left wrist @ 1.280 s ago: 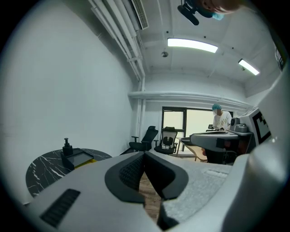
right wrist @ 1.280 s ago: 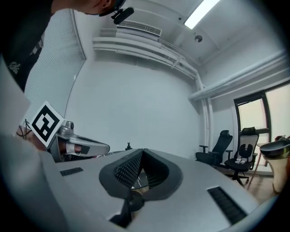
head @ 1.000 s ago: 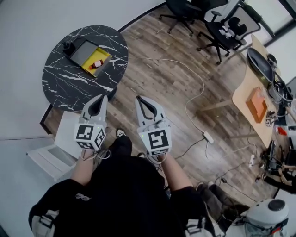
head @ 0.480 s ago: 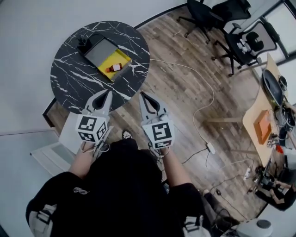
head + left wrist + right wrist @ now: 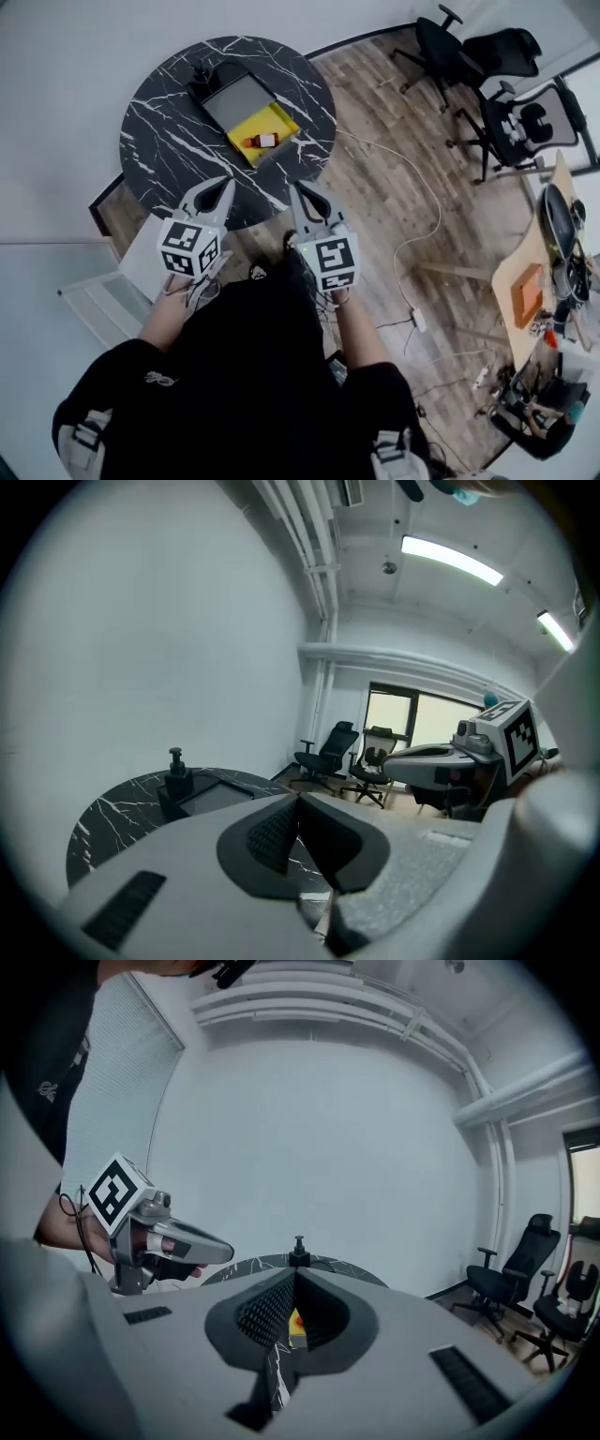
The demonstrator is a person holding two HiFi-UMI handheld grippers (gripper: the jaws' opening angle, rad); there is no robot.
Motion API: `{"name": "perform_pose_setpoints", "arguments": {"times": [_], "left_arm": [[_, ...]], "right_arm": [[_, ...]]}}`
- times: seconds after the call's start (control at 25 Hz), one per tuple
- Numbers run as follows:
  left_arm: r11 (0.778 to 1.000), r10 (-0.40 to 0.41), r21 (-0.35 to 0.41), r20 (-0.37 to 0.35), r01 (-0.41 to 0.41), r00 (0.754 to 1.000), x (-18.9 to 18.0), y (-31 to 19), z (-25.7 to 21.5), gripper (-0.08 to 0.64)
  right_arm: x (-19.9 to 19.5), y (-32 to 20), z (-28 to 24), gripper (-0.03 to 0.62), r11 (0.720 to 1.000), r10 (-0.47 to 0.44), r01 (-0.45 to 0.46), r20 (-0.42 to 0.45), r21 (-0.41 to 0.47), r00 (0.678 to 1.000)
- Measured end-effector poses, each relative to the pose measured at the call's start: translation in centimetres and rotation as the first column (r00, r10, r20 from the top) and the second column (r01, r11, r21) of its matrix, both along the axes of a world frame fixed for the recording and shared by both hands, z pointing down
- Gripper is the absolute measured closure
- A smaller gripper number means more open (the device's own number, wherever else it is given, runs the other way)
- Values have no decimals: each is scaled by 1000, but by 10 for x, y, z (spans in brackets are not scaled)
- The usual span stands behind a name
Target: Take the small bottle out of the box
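While we hold both at the near edge of the round black marble surface (image 5: pixel 169 150), the left claw (image 5: pixel 226 185) and the right claw (image 5: pixel 298 188) are each pressed fully together on nothing. The small orange white-labelled bottle (image 5: pixel 261 141) lies inside the open yellow-floored box (image 5: pixel 281 120) on that surface, apart from both claws.

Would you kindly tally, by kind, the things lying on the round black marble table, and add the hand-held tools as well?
box: 1
small bottle: 1, lying inside the box
black pump bottle: 1
tools: 2, the left tool and the right tool, both shut and empty
Total: 5
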State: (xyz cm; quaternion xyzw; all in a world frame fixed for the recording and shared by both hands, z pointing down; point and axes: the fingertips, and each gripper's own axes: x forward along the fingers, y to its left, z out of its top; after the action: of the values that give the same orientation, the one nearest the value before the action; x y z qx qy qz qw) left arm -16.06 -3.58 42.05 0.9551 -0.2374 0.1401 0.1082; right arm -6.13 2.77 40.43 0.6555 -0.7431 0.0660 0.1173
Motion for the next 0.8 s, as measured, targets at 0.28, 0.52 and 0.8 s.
{"name": "perform_pose_setpoints", "arguments": {"times": [0.28, 0.52, 0.8], "left_arm": [[998, 4, -55, 52, -1, 999, 5, -18, 26, 561], [998, -3, -58, 118, 10, 993, 34, -47, 45, 561], [997, 36, -75, 255, -17, 966, 65, -79, 82, 561]], "right_arm": [[4, -29, 18, 595, 998, -60, 61, 37, -30, 998], [23, -62, 42, 595, 990, -110, 114, 49, -89, 993], [49, -99, 74, 597, 977, -155, 167, 96, -132, 983]]}}
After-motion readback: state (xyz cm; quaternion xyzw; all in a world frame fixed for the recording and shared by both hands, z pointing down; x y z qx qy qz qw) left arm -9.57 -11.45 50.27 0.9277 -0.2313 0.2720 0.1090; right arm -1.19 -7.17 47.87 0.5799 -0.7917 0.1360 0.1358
